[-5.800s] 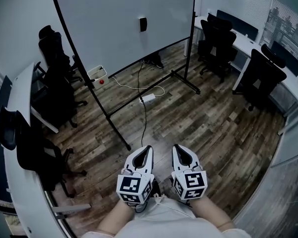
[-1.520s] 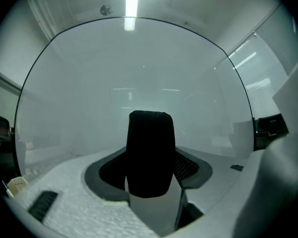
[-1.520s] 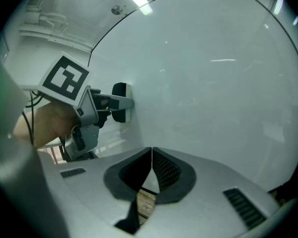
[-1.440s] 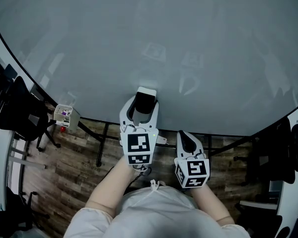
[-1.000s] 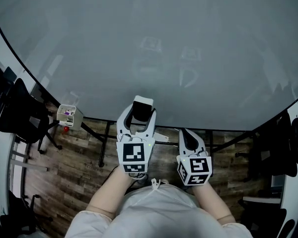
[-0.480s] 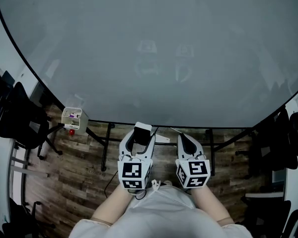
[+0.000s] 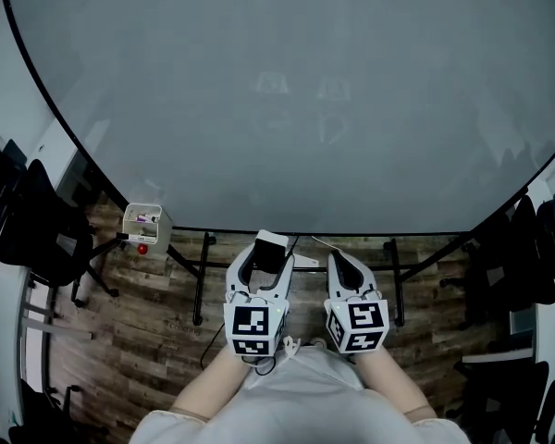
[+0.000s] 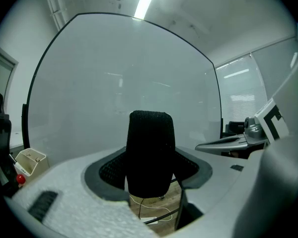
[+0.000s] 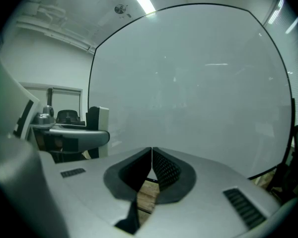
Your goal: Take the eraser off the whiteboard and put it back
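Eraser [image 7: 269, 242] is sitting clamped between the jaws of the left gripper [image 7: 265, 257], which the person is holding low in front of the body. From where I stand it is hanging clear of the whiteboard [image 7: 287, 91], just under the board's bottom edge. In the left gripper view its dark felt face is standing upright with both pads pressing on it. The right gripper [image 7: 342, 265] is hovering just beside the left one, jaws pressed together on nothing. A small white box [image 7: 146, 222] is sitting by the board's stand, over the wooden floor [image 7: 157, 331].
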`<state>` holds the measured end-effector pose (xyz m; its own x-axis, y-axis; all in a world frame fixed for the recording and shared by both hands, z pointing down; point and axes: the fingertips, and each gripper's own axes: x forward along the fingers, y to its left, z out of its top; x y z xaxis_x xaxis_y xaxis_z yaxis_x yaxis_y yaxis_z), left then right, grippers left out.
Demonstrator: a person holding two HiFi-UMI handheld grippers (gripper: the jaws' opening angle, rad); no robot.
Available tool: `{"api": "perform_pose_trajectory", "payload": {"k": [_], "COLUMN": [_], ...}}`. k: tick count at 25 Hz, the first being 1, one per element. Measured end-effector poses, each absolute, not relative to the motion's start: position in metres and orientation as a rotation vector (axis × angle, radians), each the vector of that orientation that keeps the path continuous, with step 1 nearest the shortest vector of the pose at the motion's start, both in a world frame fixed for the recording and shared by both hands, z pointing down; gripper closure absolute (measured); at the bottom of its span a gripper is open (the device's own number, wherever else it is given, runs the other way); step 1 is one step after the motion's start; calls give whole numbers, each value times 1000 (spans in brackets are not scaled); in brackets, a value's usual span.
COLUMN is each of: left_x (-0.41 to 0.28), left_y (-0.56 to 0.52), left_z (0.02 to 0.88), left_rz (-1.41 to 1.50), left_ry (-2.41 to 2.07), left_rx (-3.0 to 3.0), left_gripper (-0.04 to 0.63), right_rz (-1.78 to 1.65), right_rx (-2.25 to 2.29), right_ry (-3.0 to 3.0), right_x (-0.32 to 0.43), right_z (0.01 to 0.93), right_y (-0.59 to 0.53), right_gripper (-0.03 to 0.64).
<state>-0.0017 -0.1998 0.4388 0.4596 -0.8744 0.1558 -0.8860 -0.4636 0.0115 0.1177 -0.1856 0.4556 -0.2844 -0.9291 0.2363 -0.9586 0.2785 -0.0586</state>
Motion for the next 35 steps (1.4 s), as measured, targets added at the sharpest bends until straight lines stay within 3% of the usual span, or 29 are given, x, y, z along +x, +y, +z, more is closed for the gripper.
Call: {"api": "perform_pose_trajectory", "payload": {"k": [19,35], "left_x": [7,67], "left_y": [-227,-294], "left_z": [416,345], "left_rz": [173,69], "left_ry": [-1632,-1724], "left_rx": [2648,2676], "left_gripper": [328,328], "right_rz": [246,294], "right_rx": [1793,1761], "right_ry": [-2384,-2406], "right_x": [124,164], "right_z": [447,456], "right_y": [-194,-225], "right_gripper": [589,589]}}
